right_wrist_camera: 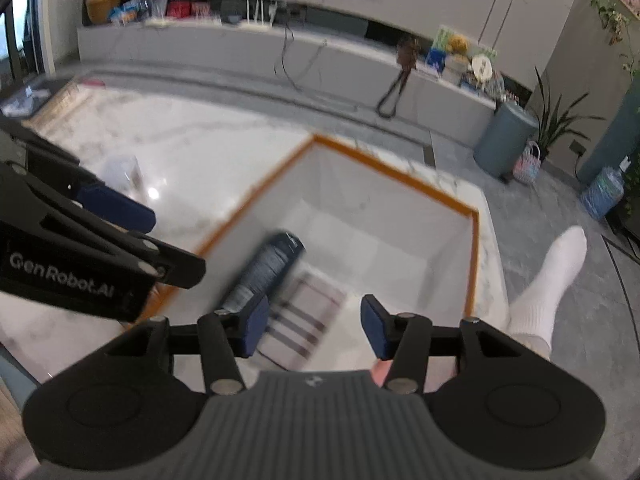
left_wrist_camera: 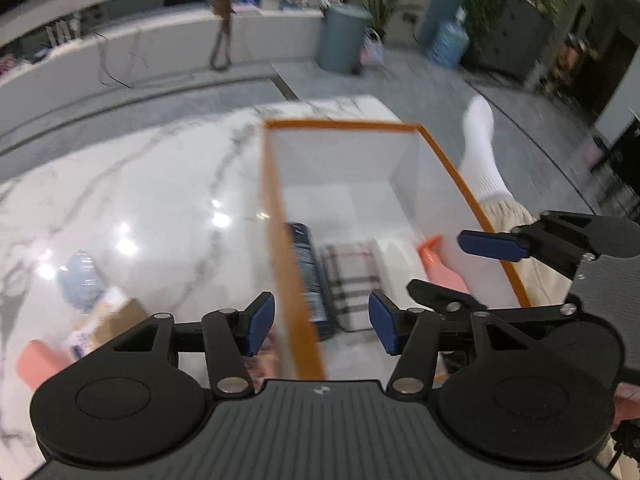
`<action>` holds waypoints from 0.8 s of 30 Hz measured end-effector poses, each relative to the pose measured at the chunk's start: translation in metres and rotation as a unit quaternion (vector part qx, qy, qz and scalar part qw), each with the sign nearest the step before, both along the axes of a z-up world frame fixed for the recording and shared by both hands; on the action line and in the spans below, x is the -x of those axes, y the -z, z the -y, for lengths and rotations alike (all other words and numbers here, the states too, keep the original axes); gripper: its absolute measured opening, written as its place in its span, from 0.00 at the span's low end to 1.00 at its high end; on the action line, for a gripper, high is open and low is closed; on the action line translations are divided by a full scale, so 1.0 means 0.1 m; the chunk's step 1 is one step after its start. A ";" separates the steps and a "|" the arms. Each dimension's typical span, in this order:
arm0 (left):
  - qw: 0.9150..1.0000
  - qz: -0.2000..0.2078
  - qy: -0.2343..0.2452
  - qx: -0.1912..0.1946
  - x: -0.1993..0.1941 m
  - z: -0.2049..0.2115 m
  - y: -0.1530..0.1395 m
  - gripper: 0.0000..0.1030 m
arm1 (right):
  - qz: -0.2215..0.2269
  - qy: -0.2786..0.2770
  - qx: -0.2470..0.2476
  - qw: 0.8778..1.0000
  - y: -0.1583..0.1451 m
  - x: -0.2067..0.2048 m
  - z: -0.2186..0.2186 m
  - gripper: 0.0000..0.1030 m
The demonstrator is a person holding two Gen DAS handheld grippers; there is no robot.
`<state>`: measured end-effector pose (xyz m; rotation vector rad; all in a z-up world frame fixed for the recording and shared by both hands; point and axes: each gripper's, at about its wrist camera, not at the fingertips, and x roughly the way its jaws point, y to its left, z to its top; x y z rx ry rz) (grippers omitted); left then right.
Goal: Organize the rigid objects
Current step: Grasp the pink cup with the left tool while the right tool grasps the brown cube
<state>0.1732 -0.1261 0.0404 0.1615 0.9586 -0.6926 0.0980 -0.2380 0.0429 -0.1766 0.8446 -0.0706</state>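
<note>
A white box with an orange rim (left_wrist_camera: 276, 184) (right_wrist_camera: 474, 248) stands on the marble table. Inside it lie a dark blue can (left_wrist_camera: 310, 276) (right_wrist_camera: 266, 268), a plaid packet (left_wrist_camera: 352, 284) (right_wrist_camera: 304, 320), a white box (left_wrist_camera: 398, 264) and a pink bottle (left_wrist_camera: 442, 268). My left gripper (left_wrist_camera: 322, 322) is open and empty above the box's left rim. My right gripper (right_wrist_camera: 314, 330) is open and empty above the box's near end; it also shows in the left wrist view (left_wrist_camera: 436, 266). The left gripper shows at the left of the right wrist view (right_wrist_camera: 116, 208).
On the table left of the box lie a blue packet (left_wrist_camera: 80, 280), a brown carton (left_wrist_camera: 116, 320) and a pink item (left_wrist_camera: 38, 364). A clear container (right_wrist_camera: 120, 172) sits further left. A white-socked foot (left_wrist_camera: 482, 148) (right_wrist_camera: 548, 280) is beside the table's right edge.
</note>
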 end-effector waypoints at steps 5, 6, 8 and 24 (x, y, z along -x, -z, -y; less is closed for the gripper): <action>0.998 0.046 -0.036 -0.004 0.00 -0.49 -0.16 0.65 | 0.033 -0.022 -0.041 0.998 -0.11 0.00 -0.26 0.57; 0.998 0.049 -0.047 -0.005 -0.02 -0.59 -0.18 0.65 | 0.035 -0.027 -0.046 0.998 -0.12 -0.02 -0.33 0.57; 0.996 0.049 -0.070 -0.006 -0.06 -0.80 -0.19 0.65 | 0.037 -0.040 -0.051 0.997 -0.12 -0.07 -0.48 0.57; 0.989 0.014 -0.123 -0.087 -0.36 -1.75 0.52 0.75 | -0.037 -0.123 -0.080 0.988 0.52 -0.74 -1.42 0.61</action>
